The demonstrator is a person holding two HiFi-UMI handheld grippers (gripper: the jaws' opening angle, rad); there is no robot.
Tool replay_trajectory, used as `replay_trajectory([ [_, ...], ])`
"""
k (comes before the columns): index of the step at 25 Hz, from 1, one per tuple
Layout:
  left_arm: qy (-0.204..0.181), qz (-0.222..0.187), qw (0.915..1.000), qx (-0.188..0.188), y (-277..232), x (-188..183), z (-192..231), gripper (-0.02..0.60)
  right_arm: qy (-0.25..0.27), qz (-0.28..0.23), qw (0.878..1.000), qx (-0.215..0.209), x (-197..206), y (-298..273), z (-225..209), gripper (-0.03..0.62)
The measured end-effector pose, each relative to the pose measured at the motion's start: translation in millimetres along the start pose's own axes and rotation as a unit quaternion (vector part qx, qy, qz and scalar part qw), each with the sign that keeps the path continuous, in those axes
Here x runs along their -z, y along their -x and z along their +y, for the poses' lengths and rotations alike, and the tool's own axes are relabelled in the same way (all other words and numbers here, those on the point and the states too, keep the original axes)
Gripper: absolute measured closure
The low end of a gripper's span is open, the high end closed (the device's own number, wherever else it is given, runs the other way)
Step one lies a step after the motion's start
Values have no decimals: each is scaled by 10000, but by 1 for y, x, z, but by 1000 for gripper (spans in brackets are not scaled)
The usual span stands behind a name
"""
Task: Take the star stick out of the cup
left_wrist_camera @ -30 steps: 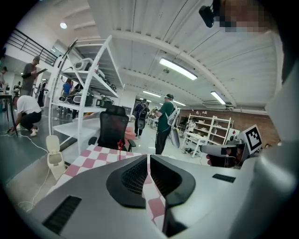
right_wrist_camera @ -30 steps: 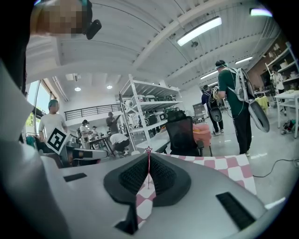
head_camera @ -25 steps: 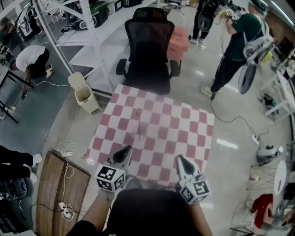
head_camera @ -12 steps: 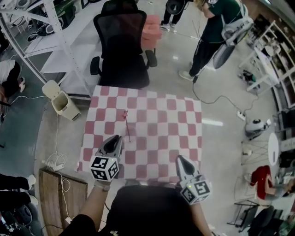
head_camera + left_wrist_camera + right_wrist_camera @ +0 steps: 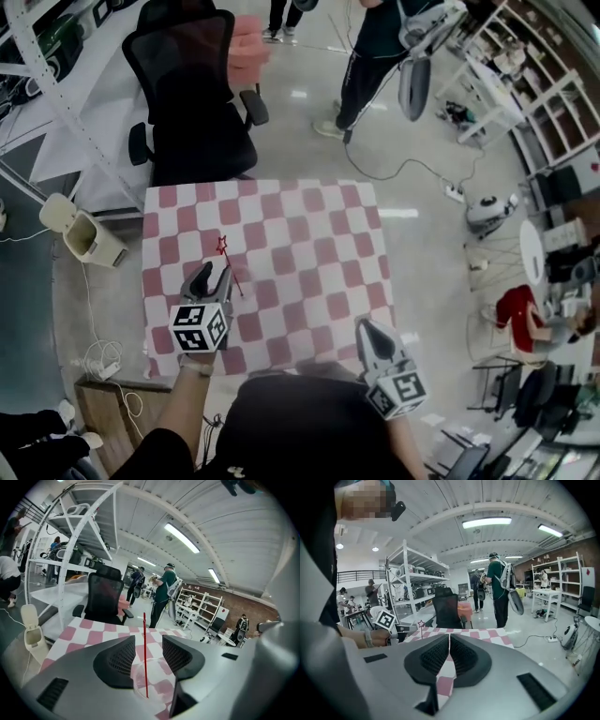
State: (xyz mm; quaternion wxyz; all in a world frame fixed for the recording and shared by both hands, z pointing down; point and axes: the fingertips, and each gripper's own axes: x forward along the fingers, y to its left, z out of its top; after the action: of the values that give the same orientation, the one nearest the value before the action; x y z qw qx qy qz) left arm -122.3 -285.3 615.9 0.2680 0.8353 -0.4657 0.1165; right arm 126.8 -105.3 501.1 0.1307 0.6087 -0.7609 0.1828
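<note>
A thin red star stick point(image 5: 232, 272) stands in a clear plastic cup point(image 5: 157, 686) on the red-and-white checkered table point(image 5: 309, 244). The cup is hard to make out in the head view. My left gripper point(image 5: 214, 270) has reached the stick's foot. In the left gripper view its jaws point(image 5: 149, 641) are opening, one on each side of the star stick point(image 5: 144, 653) and over the cup, with the pads clear of the stick. My right gripper point(image 5: 373, 336) hovers at the table's near right edge. It point(image 5: 449, 637) is shut and holds nothing. The stick's star point(image 5: 420, 623) shows in its view.
A black office chair point(image 5: 192, 103) stands at the table's far side. A small beige bin point(image 5: 80, 236) sits on the floor to the left. A person point(image 5: 380, 47) stands beyond the table with a cable point(image 5: 412, 169) trailing on the floor.
My left gripper has moved forward from the near edge up to the stick and now has it between its jaws. The head view has swung. The right gripper stays near the front edge.
</note>
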Motion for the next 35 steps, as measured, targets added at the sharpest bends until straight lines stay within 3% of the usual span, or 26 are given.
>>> replay_trajectory([
  [11,-77,98,9999,-16,-42,-5,13,375,-135,74,9982,581,8,13,-19,574],
  [18,-237,-48,9994,-244,-35,-12,15,514,-141,54,9980,621,9,17,-20,574],
  [29,-338,-403,9980,-340,-3,-28,-1,526,-121,-50,9995,304,8,11,-21,574],
  [35,-412,-825,9947,-462,32,-52,-26,526,-58,-184,9997,-136,1,2,-20,574],
])
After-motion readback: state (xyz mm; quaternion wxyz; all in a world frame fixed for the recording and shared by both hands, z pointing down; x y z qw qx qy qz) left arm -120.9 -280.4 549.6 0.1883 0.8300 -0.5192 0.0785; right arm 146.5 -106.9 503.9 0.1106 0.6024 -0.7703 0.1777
